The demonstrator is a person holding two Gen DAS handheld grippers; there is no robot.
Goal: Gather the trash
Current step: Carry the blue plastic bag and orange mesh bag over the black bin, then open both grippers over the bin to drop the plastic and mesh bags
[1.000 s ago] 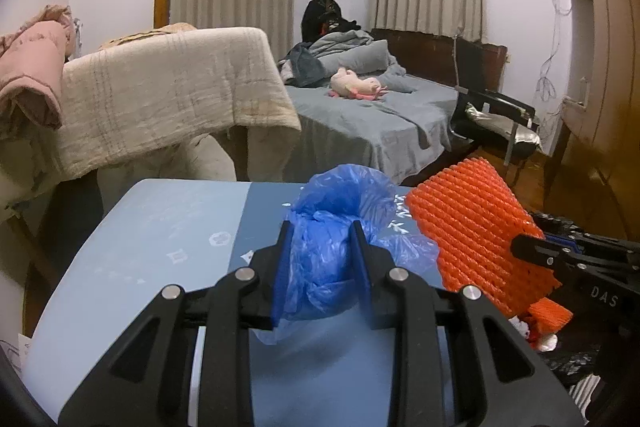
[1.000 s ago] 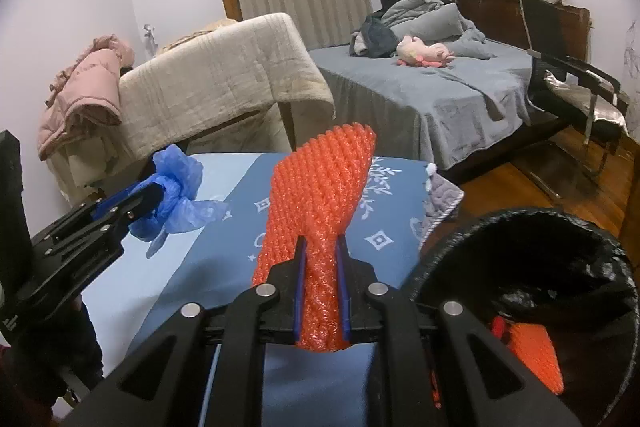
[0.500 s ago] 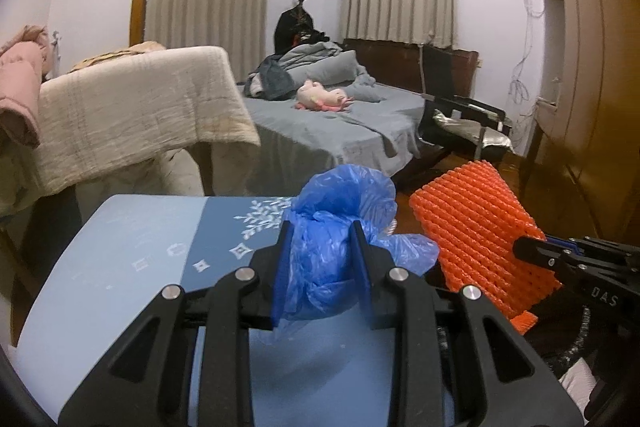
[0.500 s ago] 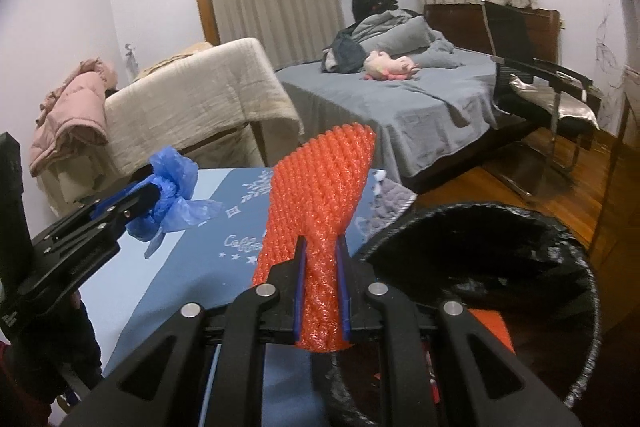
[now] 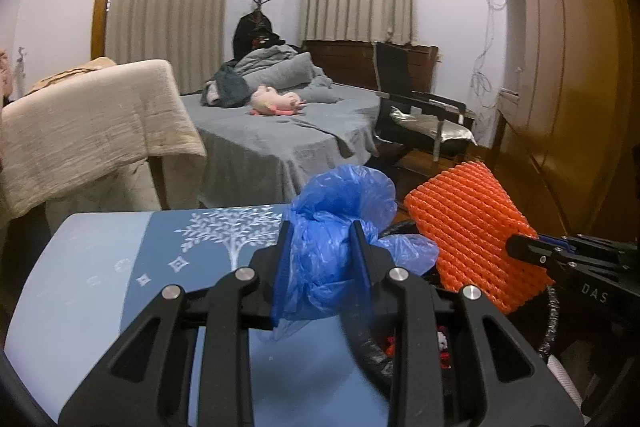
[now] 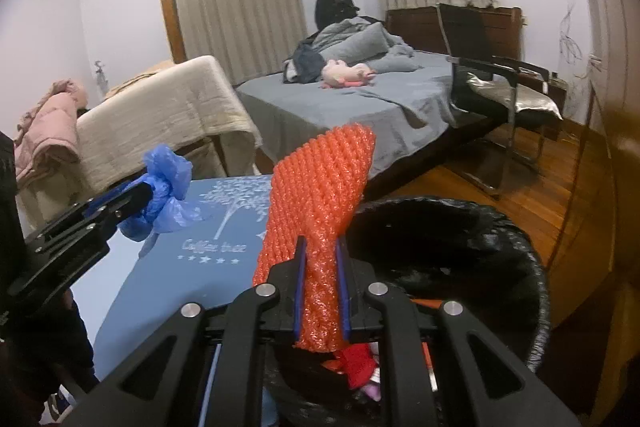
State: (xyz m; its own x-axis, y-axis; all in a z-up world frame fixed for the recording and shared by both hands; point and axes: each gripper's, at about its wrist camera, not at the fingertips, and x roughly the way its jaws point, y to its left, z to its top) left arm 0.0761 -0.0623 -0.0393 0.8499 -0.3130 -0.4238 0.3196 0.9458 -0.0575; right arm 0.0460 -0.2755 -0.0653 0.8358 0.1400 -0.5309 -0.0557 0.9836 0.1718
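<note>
My left gripper (image 5: 322, 247) is shut on a crumpled blue plastic bag (image 5: 336, 227) and holds it above the right edge of the blue table (image 5: 120, 267). It also shows in the right wrist view (image 6: 160, 183). My right gripper (image 6: 322, 263) is shut on an orange foam net sleeve (image 6: 324, 195), also seen in the left wrist view (image 5: 472, 235). The sleeve hangs over the black-lined trash bin (image 6: 532, 279), which holds red and orange scraps (image 6: 356, 363).
A bed with grey covers (image 5: 280, 139) and a pink plush toy (image 5: 276, 103) stands behind the table. A beige blanket (image 5: 80, 131) hangs over furniture at left. A black chair (image 6: 504, 83) and wooden wardrobe (image 5: 560, 67) are at right.
Both grippers have moved right, from over the table toward the bin. The orange sleeve now hangs over the bin's opening. Both grips are unchanged.
</note>
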